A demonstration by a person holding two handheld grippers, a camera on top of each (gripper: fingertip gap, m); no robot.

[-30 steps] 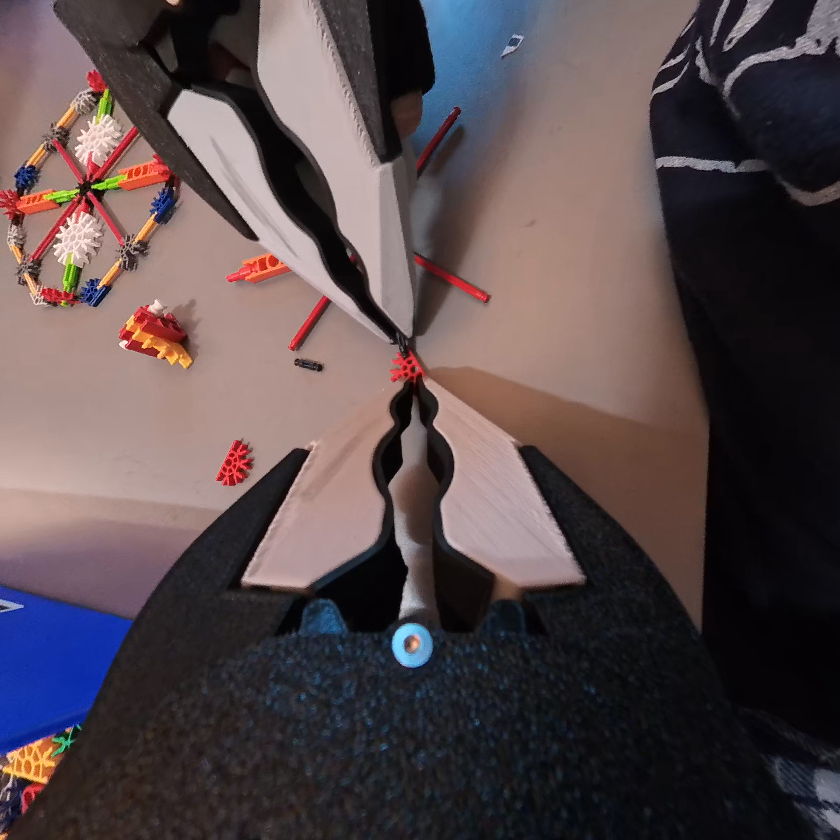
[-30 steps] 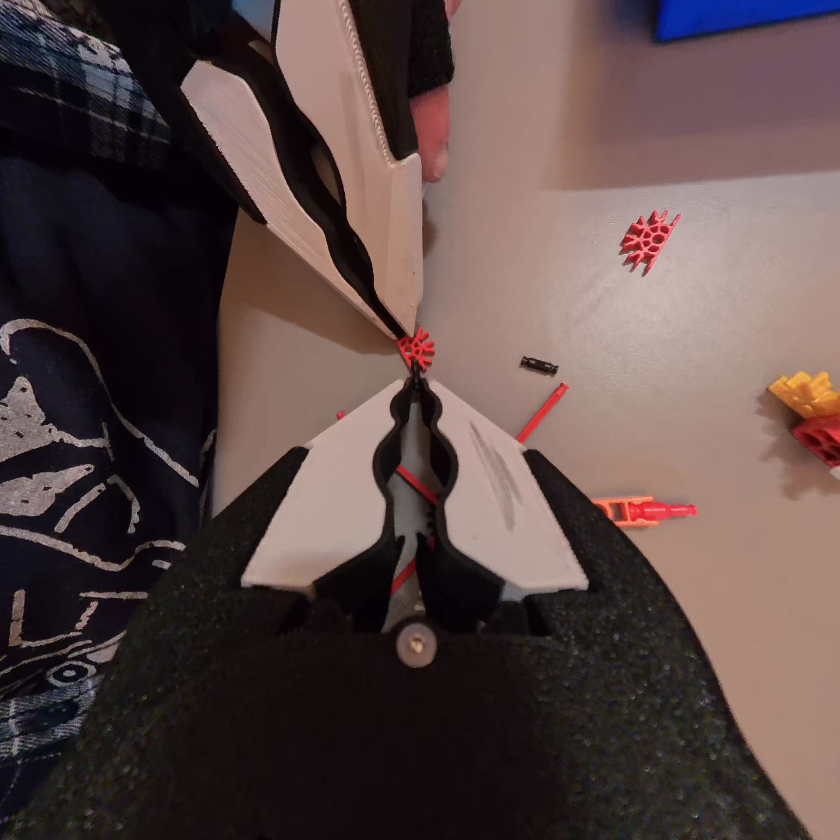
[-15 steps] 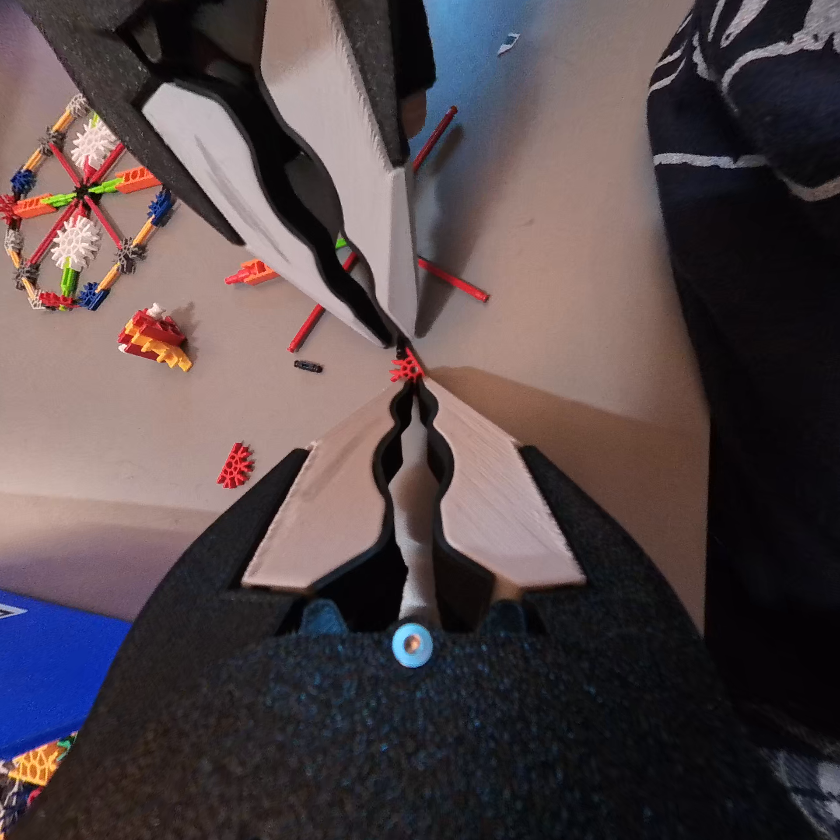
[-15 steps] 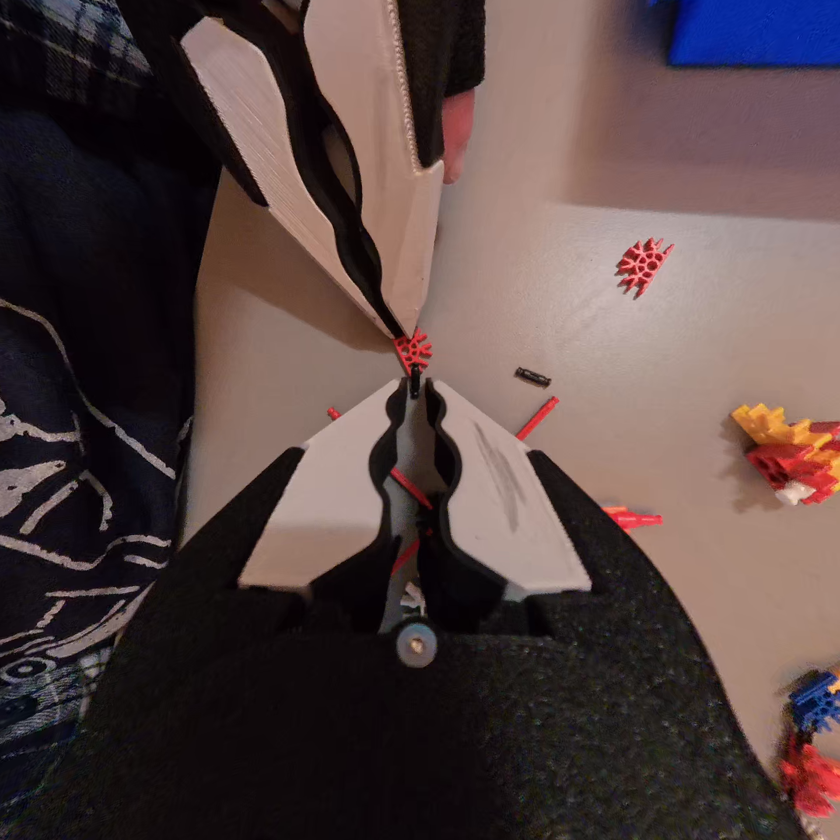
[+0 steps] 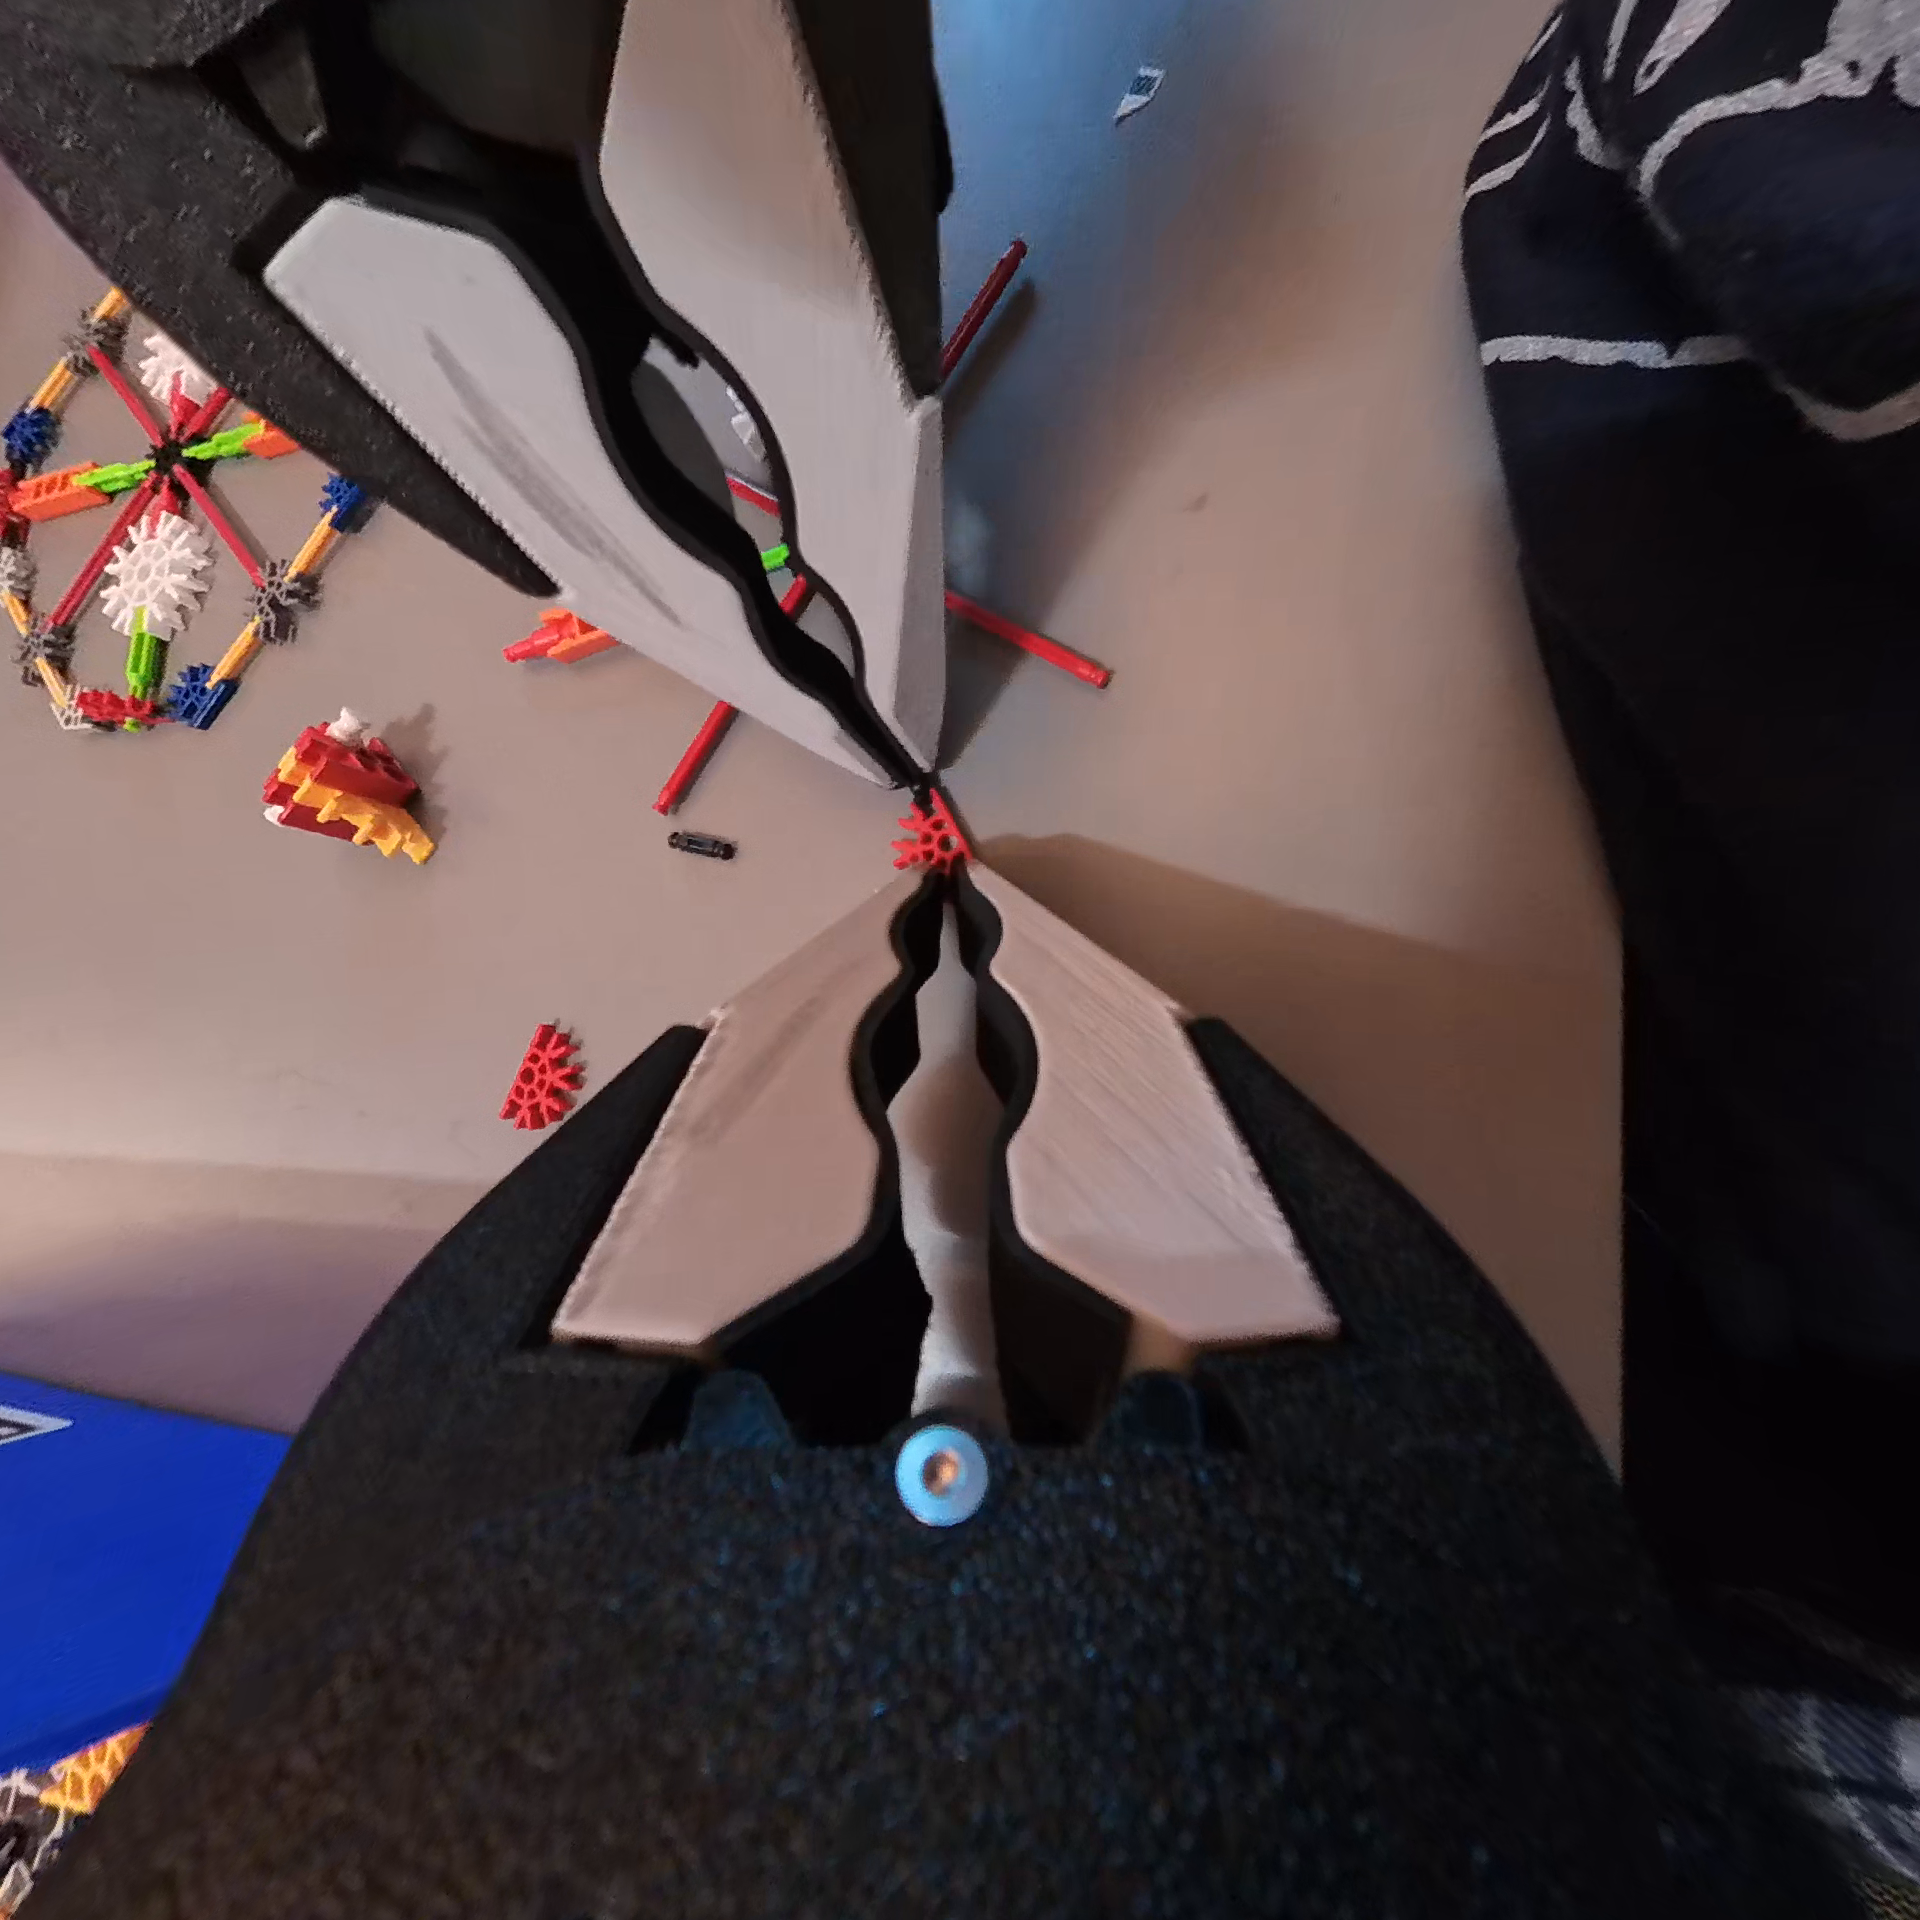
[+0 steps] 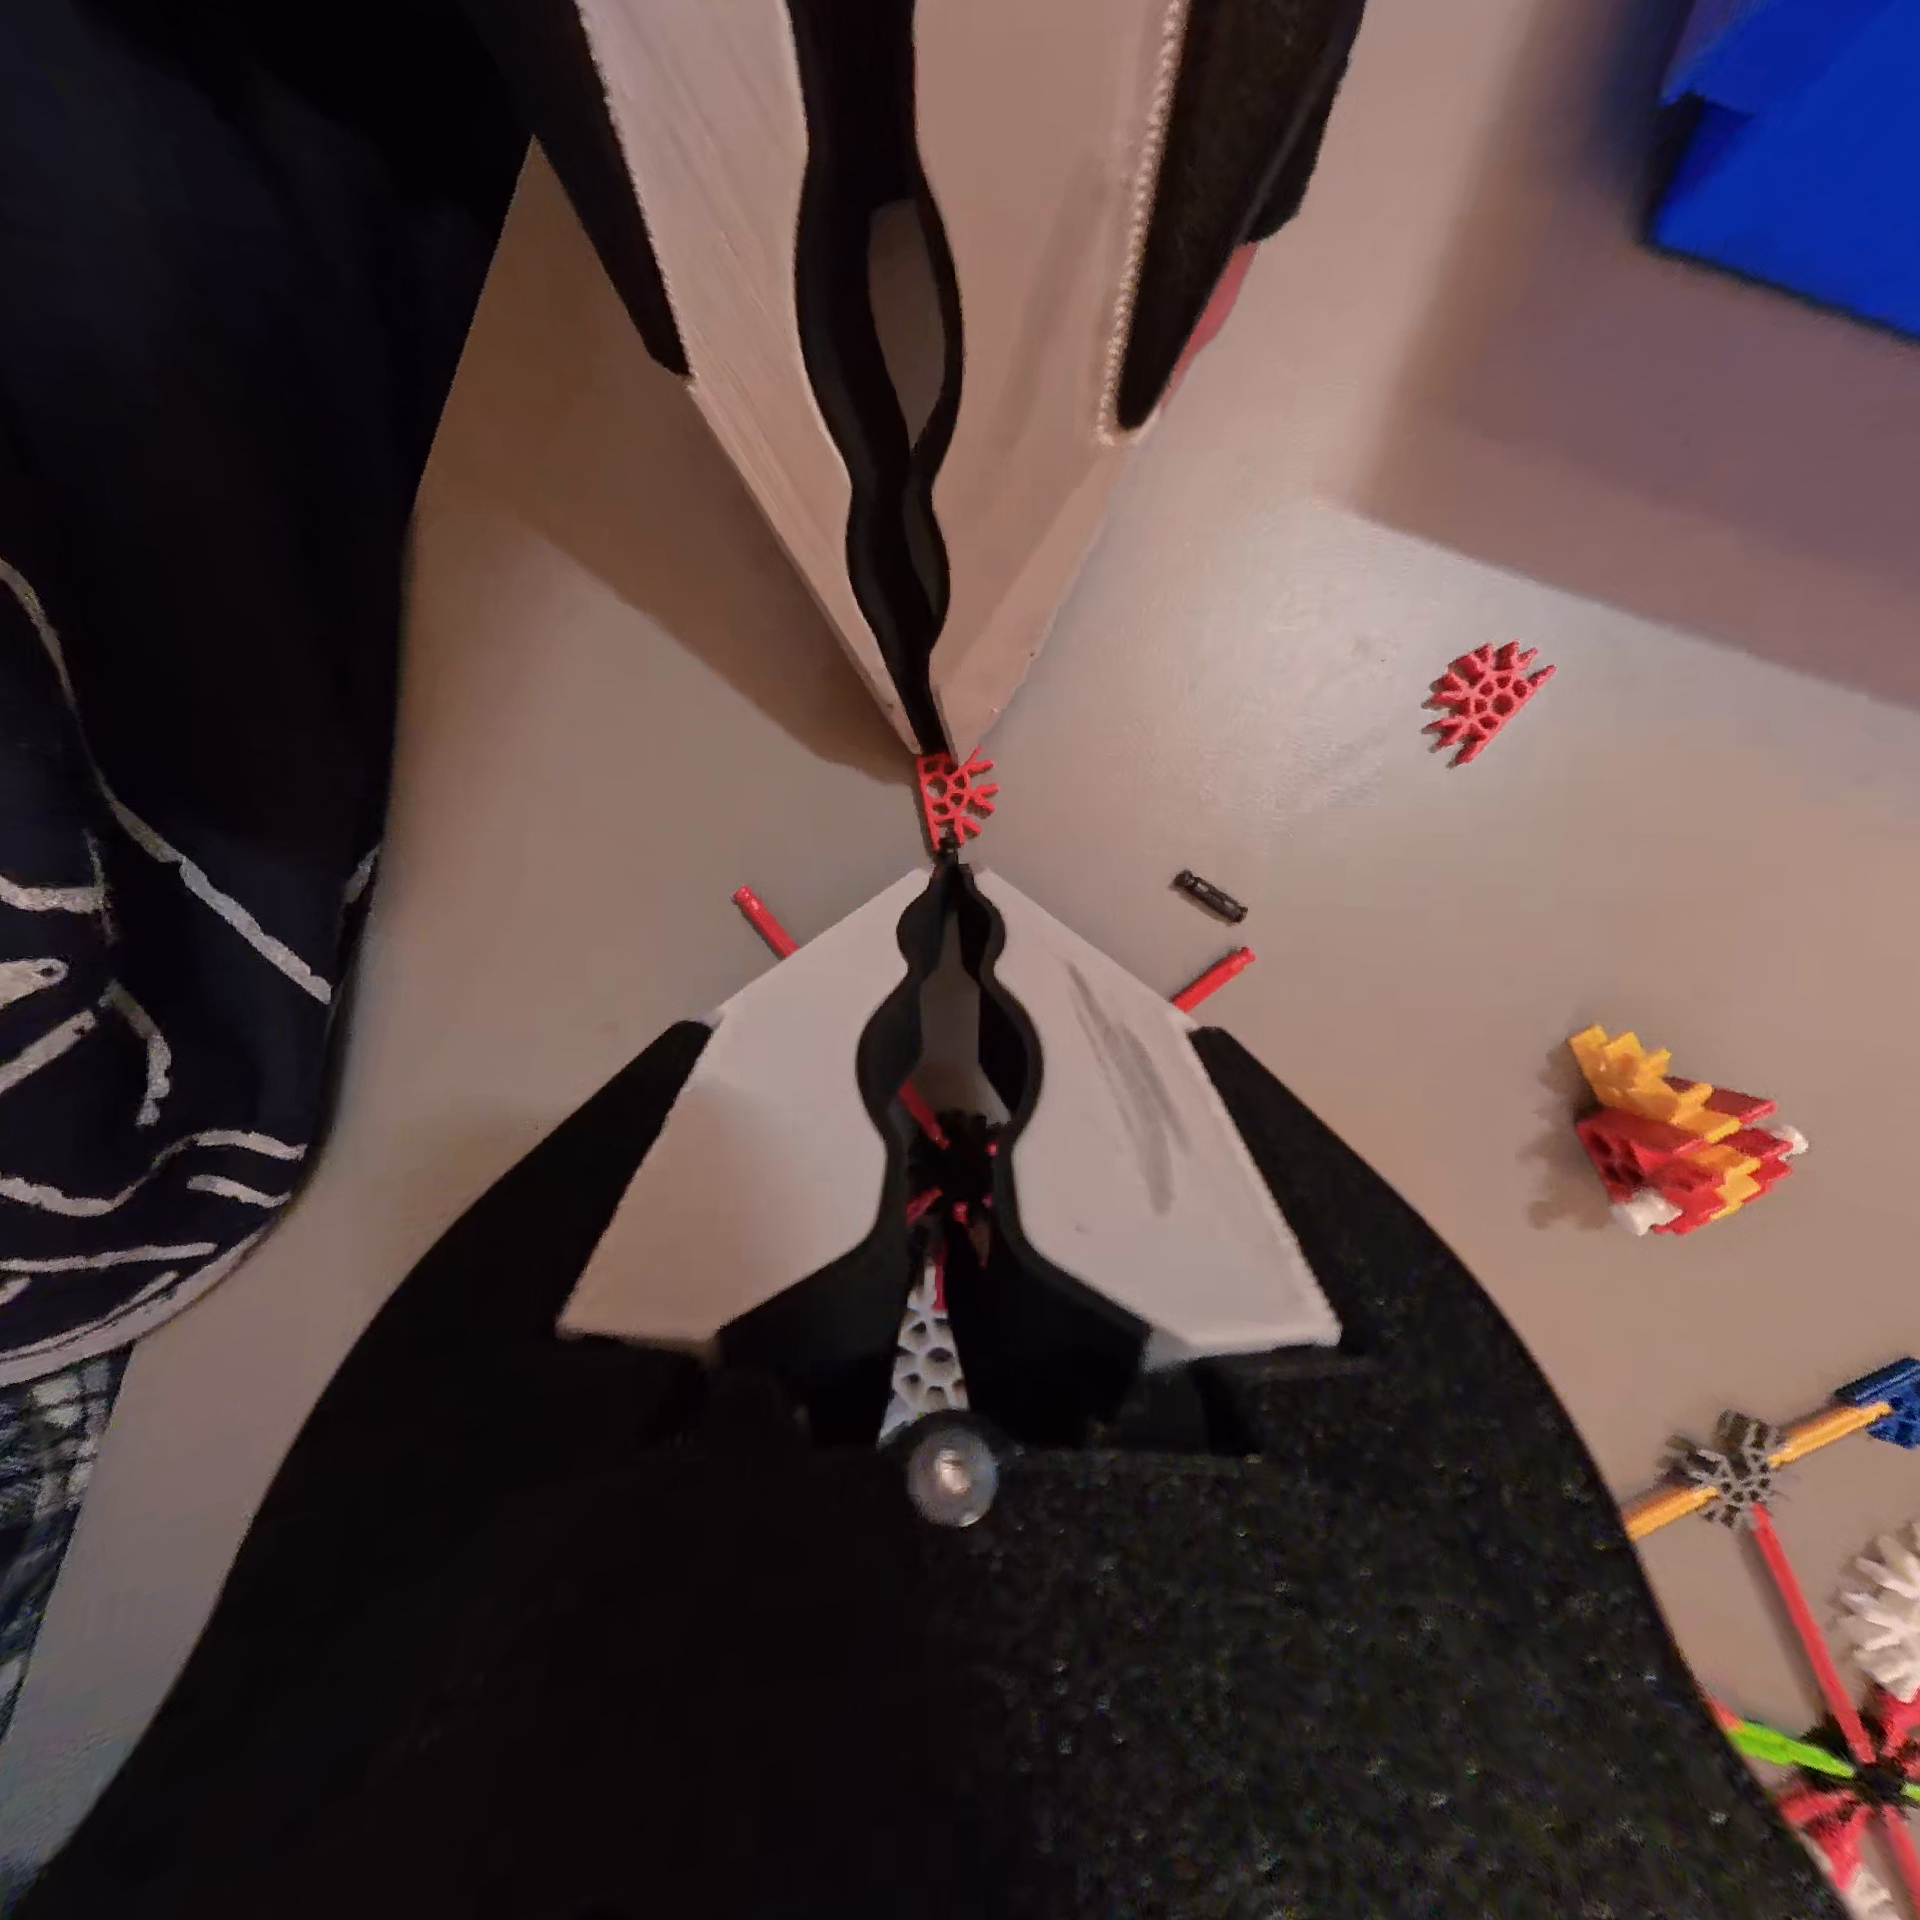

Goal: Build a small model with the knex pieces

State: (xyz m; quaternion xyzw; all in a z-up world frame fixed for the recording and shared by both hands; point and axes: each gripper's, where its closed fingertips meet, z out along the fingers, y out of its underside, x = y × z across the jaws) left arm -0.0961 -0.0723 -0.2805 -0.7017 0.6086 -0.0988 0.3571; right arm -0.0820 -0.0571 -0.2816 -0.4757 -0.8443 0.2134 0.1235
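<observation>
My left gripper (image 5: 940,883) is shut on a small red snowflake-shaped connector (image 5: 932,836) and holds it above the beige table (image 5: 1195,364). My right gripper (image 6: 951,878) is shut on a short black peg (image 6: 948,854) whose end meets the connector's (image 6: 956,795) edge. The two grippers face each other tip to tip. In the left wrist view the right gripper (image 5: 914,777) comes in from the upper left. In the right wrist view the left gripper (image 6: 930,743) comes straight down from the top.
On the table lie another red connector (image 5: 542,1077), a loose black peg (image 5: 701,846), red rods (image 5: 1023,639), a stack of red and yellow connectors (image 5: 343,790) and a wheel-shaped build (image 5: 145,520). A blue box (image 6: 1797,177) stands at the edge. A person's dark clothing (image 5: 1714,727) is close by. My right gripper's tips are some 25 cm from the wheel-shaped build (image 5: 145,520).
The right gripper has swung round while staying tip to tip with the left. In its view the left gripper moved from the upper left to straight above. The wheel-shaped build came into its view.
</observation>
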